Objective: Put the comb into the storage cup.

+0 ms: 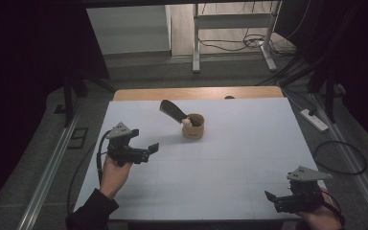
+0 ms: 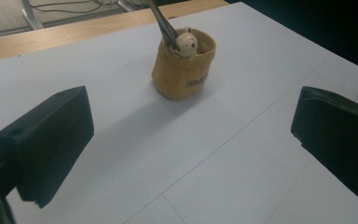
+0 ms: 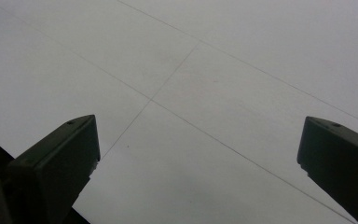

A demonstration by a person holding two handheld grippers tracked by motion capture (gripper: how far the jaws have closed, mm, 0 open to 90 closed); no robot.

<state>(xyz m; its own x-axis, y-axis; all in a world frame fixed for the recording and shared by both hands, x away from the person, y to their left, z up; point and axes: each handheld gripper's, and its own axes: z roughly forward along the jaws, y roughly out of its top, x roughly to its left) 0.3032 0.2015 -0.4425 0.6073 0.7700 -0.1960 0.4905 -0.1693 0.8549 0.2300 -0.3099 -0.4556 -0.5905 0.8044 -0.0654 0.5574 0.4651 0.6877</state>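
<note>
1. The high view takes in the whole white table [image 1: 211, 158]; the tan pouch [image 1: 193, 126] stands upright on its far middle part, well apart from both grippers; a dark spatula [image 1: 171, 111] sticks out of it, beside a small cream bear figure [image 1: 187, 122].
2. The left gripper [image 1: 149, 149] is held over the table's left side, nearer the pouch than the other; its jaws stand spread with nothing between them; the left gripper view looks straight at the pouch [image 2: 182, 70] between those jaws, and shows printed lettering on its front and the bear's face [image 2: 187, 43], details too small to read from above.
3. The right gripper [image 1: 271, 198] sits at the near right edge of the table; its jaws are also wide apart and empty; the right gripper view shows bare table surface [image 3: 223, 93] crossed by thin seams.
4. The spatula's long axis tilts; its handle end sits in the pouch, its broad blade points up, away and to the left in the high view; the left gripper view shows its shaft [image 2: 163, 25] leaning up and left.
</note>
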